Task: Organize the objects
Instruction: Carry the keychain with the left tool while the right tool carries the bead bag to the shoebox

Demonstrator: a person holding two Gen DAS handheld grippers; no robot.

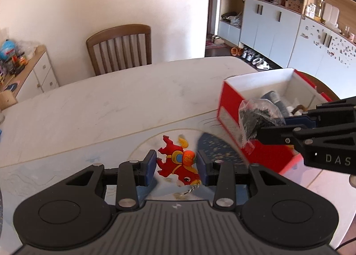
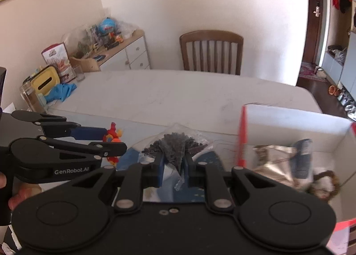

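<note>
Left wrist view: white marble-look table [image 1: 115, 103] is filling the frame, with a pale blue printed mat [image 1: 73, 177] lying on its near part. Wooden chair [image 1: 120, 47] is standing at the far edge against a cream wall; grey-blue cabinets [image 1: 267, 25] and open shelves are running along the right. Left gripper [image 1: 176, 167] is clamping a red bull keychain [image 1: 178, 163] between its blue pads, held above the mat. Red-and-white box [image 1: 249, 99] is sitting open to the right, with its contents partly blocked by the right gripper [image 1: 262, 129], which is pinching a clear bag of dark pellets [image 1: 258, 119] in front of the box wall. Box edge is motion-blurred.

Right wrist view: same table [image 2: 178, 94], same chair [image 2: 211, 50], and a cluttered white sideboard [image 2: 124, 54] at left. Right gripper [image 2: 174, 166] jaws are sitting narrow on the bag's [image 2: 175, 145] neck, just left of the box [image 2: 289, 121]. Box contents are smeared: a silvery pouch [image 2: 273, 163], something dark blue, something brown and furry. Left gripper [image 2: 111, 141] is hiding most of the keychain [image 2: 113, 134].
</note>
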